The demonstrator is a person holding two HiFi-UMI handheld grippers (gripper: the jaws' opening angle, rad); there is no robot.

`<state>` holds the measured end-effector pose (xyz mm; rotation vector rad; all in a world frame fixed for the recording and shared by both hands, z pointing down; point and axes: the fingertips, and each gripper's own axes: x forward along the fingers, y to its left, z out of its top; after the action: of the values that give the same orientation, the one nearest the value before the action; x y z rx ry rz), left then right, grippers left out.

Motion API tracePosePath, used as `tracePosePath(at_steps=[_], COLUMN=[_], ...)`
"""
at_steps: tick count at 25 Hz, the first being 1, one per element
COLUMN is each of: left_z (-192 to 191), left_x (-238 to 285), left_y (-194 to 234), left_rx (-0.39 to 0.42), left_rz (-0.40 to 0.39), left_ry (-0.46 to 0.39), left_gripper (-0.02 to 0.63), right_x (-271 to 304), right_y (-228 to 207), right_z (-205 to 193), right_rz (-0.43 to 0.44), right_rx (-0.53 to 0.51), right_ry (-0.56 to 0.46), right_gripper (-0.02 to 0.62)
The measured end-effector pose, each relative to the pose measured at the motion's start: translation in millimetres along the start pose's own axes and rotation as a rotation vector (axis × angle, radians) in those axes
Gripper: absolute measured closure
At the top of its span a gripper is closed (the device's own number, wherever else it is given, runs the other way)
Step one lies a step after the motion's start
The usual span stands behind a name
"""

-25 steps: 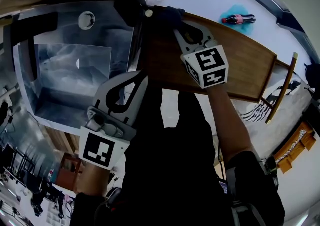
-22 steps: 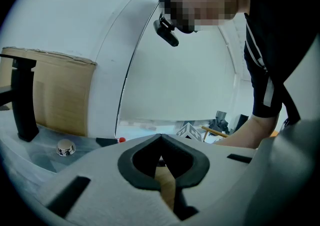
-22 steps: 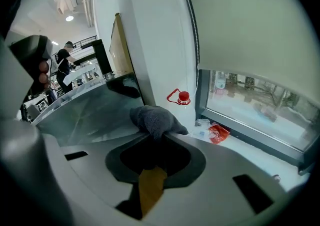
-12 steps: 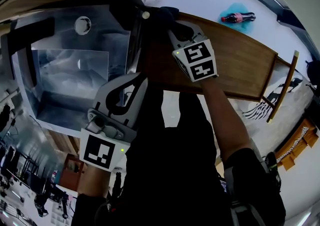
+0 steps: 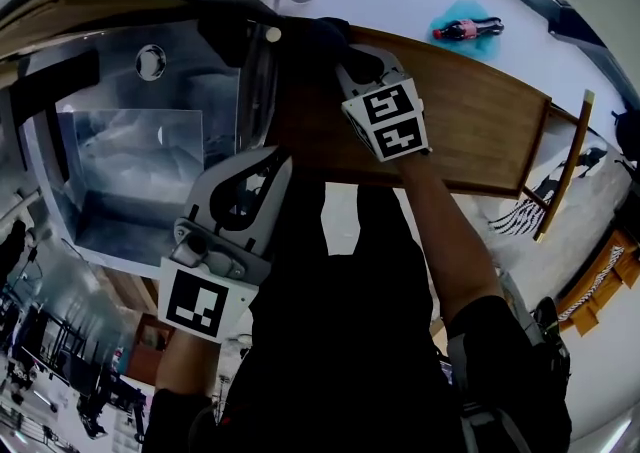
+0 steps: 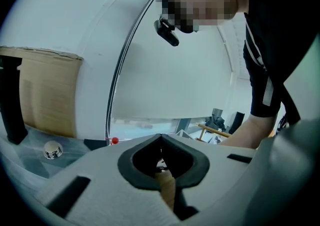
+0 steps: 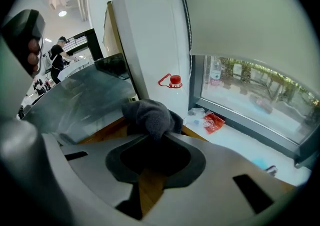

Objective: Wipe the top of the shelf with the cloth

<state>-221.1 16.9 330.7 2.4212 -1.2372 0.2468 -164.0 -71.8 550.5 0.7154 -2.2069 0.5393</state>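
Right claw [image 7: 161,132] pins dark cloth [image 7: 147,113] on wooden shelf top [image 5: 480,121], window [image 7: 250,90] beyond.

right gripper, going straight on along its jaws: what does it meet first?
The right gripper is shut on the cloth, so the cloth leads. Past it the shelf top ends, and the white wall beside the red-lidded container looks like first contact; depth is unclear.

The left gripper [image 5: 283,154] and right gripper [image 5: 345,53] are pale grey with black rubber inside (shaped like a big keyhole). Each has a white cube [image 5: 205,303] with black squares. The person's black top [image 5: 340,341] has a short sleeve [image 6: 262,90], at 3 o'clock, with white stripes.
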Motion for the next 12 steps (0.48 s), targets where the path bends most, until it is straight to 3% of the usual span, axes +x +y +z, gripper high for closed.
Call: tracePosePath(at_steps=[12], left_z=[-1], left_x=[25], left_y=[-27], left_rx=[0.028], left_rz=[-0.024], left_ry=[0.029], left_gripper=[0.588], right_x=[-21], right_y=[-26], right_z=[-20], right_rz=[-0.018], right_rx=[0.039], right_ry=[-0.008], right_gripper=[0.535])
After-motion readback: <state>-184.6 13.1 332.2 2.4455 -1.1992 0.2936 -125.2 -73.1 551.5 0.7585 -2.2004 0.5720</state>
